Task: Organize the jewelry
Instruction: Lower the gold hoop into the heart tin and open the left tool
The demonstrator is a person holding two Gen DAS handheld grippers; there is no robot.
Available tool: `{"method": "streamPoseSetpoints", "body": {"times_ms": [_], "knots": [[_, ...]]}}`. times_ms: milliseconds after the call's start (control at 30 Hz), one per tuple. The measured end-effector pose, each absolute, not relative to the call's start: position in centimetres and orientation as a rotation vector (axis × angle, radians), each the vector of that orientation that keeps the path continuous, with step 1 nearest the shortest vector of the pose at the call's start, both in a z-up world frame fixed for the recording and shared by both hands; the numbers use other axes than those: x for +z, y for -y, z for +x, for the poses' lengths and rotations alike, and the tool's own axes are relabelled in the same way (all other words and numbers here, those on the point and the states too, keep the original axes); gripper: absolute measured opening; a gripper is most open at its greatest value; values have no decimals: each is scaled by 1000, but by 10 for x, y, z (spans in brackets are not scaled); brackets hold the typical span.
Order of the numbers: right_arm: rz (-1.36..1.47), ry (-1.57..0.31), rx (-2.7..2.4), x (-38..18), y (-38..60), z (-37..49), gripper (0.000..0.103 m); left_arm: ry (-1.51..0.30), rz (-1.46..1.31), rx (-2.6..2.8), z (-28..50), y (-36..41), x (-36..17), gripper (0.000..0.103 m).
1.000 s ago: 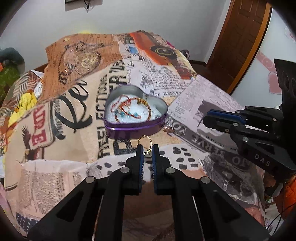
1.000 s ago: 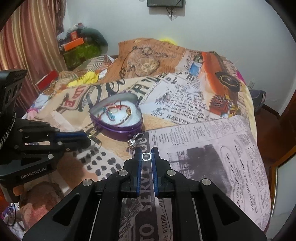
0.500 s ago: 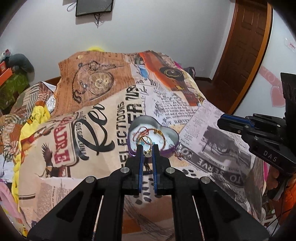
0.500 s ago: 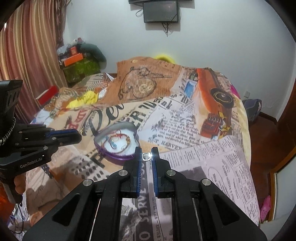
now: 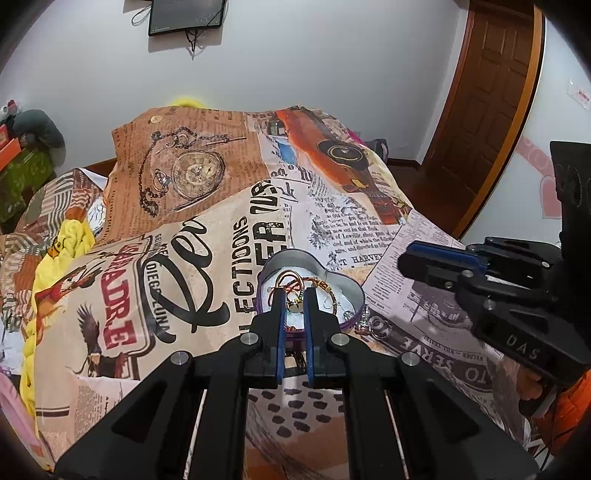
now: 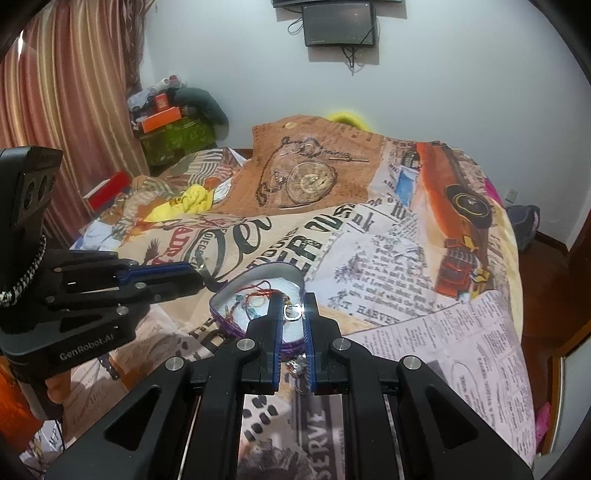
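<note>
- blue pads are lining the inner faces of the left gripper (image 5: 295, 300); its jaws are standing almost shut, pinching a small gold earring (image 5: 294, 303) with a thin gold hoop rising above the tips.
- silver and small, a ring (image 6: 291, 311) is sitting pinched between the tips of the right gripper (image 6: 291, 308), whose jaws are likewise nearly closed; light is glinting off the ring's right edge.
- in each wrist view the held piece is showing in front of the heart-shaped tin (image 5: 351, 291), a purple-walled box with a silvery inside lying open on the bed; whether either piece is touching the tin i cannot tell.
- inside the tin, bracelets (image 6: 258, 295) of red and orange cord with a few blue beads are lying tangled on a white lining.
- just beside the tin's near right wall, a small silver charm with a ring (image 5: 373, 326) is lying on the bedspread; in the right wrist view a silvery piece is showing through the gap between that gripper's fingers.
- the bedspread (image 5: 177, 266) is covering the bed, printed with newspaper text, a pocket watch, an orange car and an eagle.
- the two grippers are pointing toward the tin from opposite sides, each appearing at the edge of the other's view.
- farther out, a yellow cloth (image 6: 192, 201) is lying at the left side of the bed, a dark screen (image 6: 338, 24) is hanging on the white wall, striped curtains (image 6: 70, 103) are hanging at left, and a wooden door (image 5: 491, 96) is standing at right.
</note>
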State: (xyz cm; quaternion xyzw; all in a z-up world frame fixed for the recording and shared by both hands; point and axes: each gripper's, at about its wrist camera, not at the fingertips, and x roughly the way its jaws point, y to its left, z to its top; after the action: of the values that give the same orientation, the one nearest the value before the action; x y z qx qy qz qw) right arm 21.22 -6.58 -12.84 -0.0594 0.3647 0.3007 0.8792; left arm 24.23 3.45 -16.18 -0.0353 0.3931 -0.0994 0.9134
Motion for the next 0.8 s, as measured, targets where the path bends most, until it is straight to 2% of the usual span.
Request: {"method": "streamPoseSetpoints", "body": {"times_ms": [800], "knots": [[-192,-904,729,-168,28,252,9,-894,-88,-241,272,-36,-194,7]]}}
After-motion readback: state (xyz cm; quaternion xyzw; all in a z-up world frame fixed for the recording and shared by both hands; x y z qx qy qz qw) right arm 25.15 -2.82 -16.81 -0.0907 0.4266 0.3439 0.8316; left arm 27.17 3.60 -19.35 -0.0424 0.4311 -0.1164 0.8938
